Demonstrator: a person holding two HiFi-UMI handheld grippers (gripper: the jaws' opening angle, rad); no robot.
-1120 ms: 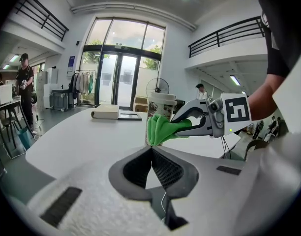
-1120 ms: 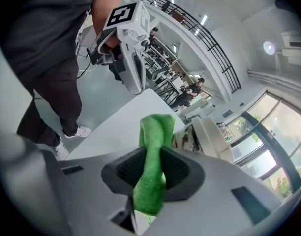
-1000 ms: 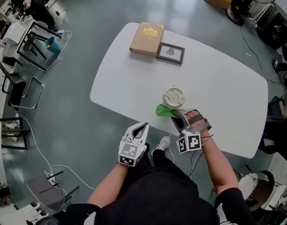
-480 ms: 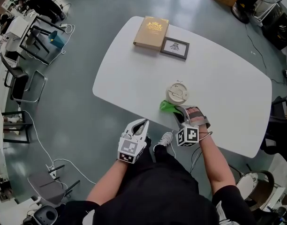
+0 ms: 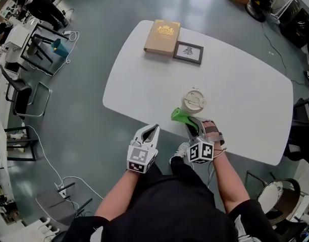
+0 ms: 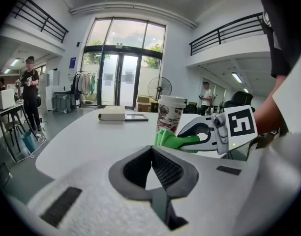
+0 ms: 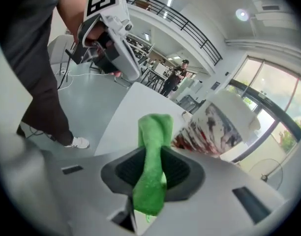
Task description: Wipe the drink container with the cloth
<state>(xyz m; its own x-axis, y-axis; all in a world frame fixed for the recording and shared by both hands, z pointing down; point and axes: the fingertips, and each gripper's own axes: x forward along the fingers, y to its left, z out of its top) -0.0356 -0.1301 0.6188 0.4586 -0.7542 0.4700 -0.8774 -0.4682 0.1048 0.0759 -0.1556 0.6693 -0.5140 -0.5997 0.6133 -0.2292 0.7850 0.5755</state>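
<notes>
Right hand-held gripper (image 5: 190,124) clamps the green cloth (image 5: 180,116) just beside the drink container (image 5: 194,101) on the table (image 5: 144,79). Wiping looks barely begun. Left hand-held gripper (image 5: 151,131) is closed and empty.

Fuzzy soft-nap green cloth (image 7: 153,132); drink cup (image 7: 214,127) printed paper, slight sheen, lid (image 5: 193,101) white plastic; desk (image 5: 139,74) smooth matt white; right tool (image 7: 153,159) matt grey plastic, pads (image 7: 127,168) dark ribbed.

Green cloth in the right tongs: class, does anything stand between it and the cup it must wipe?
Nothing visible does. The cloth, clamped in the right tongs, sits close beside the cup; the book and picture frame lie at the table's far end.
</notes>
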